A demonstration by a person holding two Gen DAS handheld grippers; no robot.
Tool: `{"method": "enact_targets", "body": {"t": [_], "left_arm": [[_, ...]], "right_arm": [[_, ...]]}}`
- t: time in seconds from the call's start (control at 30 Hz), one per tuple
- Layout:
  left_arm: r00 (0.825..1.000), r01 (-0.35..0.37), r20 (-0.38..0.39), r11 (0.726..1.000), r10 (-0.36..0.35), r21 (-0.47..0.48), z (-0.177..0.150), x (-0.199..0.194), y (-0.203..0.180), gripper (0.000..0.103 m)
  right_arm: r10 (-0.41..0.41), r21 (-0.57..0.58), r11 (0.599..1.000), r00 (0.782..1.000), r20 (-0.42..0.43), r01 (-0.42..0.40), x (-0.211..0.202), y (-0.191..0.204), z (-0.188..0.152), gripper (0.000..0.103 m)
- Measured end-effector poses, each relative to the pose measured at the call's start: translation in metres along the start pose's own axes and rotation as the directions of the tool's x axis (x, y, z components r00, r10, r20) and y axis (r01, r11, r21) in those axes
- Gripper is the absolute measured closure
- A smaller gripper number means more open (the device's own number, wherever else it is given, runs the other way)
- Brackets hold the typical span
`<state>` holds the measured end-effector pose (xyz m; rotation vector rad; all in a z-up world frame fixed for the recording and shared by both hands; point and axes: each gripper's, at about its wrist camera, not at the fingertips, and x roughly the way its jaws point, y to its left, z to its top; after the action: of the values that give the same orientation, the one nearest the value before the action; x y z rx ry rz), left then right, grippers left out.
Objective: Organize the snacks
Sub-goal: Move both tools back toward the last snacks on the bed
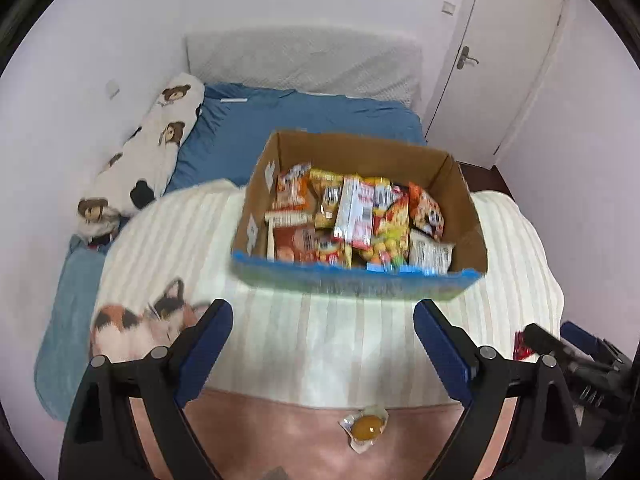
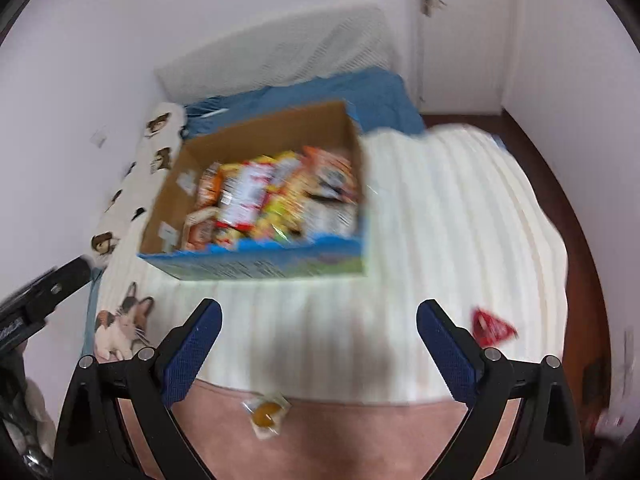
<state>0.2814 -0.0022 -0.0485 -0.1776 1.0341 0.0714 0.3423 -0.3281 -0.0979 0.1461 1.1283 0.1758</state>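
A cardboard box (image 1: 466, 216) with a blue front edge sits on the bed, filled with several colourful snack packets (image 1: 356, 216); it also shows in the right wrist view (image 2: 168, 200). A small clear-wrapped orange jelly snack (image 1: 366, 428) lies on the pink blanket in front, also in the right wrist view (image 2: 266, 412). A red snack packet (image 2: 492, 326) lies on the white blanket at right, and its edge shows in the left wrist view (image 1: 522, 346). My left gripper (image 1: 323, 312) is open and empty above the blanket. My right gripper (image 2: 319, 312) is open and empty too.
The bed has a white ribbed blanket (image 1: 320, 332) with a cat print (image 1: 132, 320), a pink blanket (image 1: 280, 432), blue sheet (image 1: 280, 116) and a bear-print pillow (image 1: 152, 148) along the left wall. A door (image 1: 508, 52) stands at the back right.
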Motion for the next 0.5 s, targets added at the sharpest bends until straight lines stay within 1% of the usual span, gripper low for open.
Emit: {"method": "enact_targets", "body": {"t": [0.03, 0.1, 0.17, 0.2, 0.23, 0.3, 0.33, 0.37, 0.4, 0.47, 0.5], "left_arm": [[1.0, -0.009, -0.009, 1.0, 0.009, -0.001, -0.007, 0.003, -0.002, 0.01], [0.998, -0.01, -0.058, 1.0, 0.01, -0.005, -0.025, 0.017, -0.005, 0.01], [0.991, -0.009, -0.133, 1.0, 0.006, -0.023, -0.043, 0.038, -0.008, 0.01], [0.984, -0.005, -0.176, 0.999, -0.002, -0.039, -0.053, 0.05, -0.009, 0.01], [0.975, -0.001, -0.222, 0.998, -0.013, -0.062, -0.064, 0.064, -0.01, 0.01], [0.953, 0.007, -0.3, 0.995, -0.036, -0.097, -0.087, 0.088, -0.014, 0.01], [0.945, 0.005, -0.326, 0.994, -0.039, -0.105, -0.094, 0.096, -0.016, 0.01], [0.936, 0.005, -0.349, 0.994, -0.043, -0.11, -0.101, 0.104, -0.019, 0.01], [0.922, 0.005, -0.383, 0.993, -0.049, -0.114, -0.111, 0.115, -0.023, 0.01], [0.905, 0.008, -0.421, 0.993, -0.058, -0.121, -0.121, 0.128, -0.028, 0.01], [0.892, 0.009, -0.446, 0.992, -0.066, -0.129, -0.129, 0.137, -0.032, 0.01]], "right_arm": [[0.003, 0.034, 0.999, 1.0, -0.02, -0.003, 0.004, -0.015, -0.006, 0.003], [0.004, 0.095, 0.995, 0.998, -0.057, 0.002, 0.011, -0.043, -0.019, 0.003], [-0.005, 0.146, 0.989, 0.996, -0.088, 0.018, 0.02, -0.07, -0.03, 0.003], [-0.016, 0.17, 0.985, 0.995, -0.103, 0.033, 0.024, -0.084, -0.034, 0.003], [-0.023, 0.189, 0.981, 0.993, -0.116, 0.044, 0.028, -0.097, -0.037, 0.005], [-0.042, 0.232, 0.97, 0.991, -0.131, 0.071, 0.035, -0.124, -0.042, 0.016], [-0.045, 0.255, 0.964, 0.989, -0.137, 0.08, 0.04, -0.138, -0.043, 0.025], [-0.05, 0.272, 0.958, 0.989, -0.141, 0.087, 0.044, -0.15, -0.044, 0.031], [-0.06, 0.29, 0.951, 0.987, -0.152, 0.102, 0.049, -0.162, -0.044, 0.031], [-0.059, 0.31, 0.945, 0.984, -0.169, 0.11, 0.061, -0.181, -0.043, 0.031], [-0.067, 0.318, 0.94, 0.981, -0.182, 0.123, 0.07, -0.192, -0.041, 0.031]]}}
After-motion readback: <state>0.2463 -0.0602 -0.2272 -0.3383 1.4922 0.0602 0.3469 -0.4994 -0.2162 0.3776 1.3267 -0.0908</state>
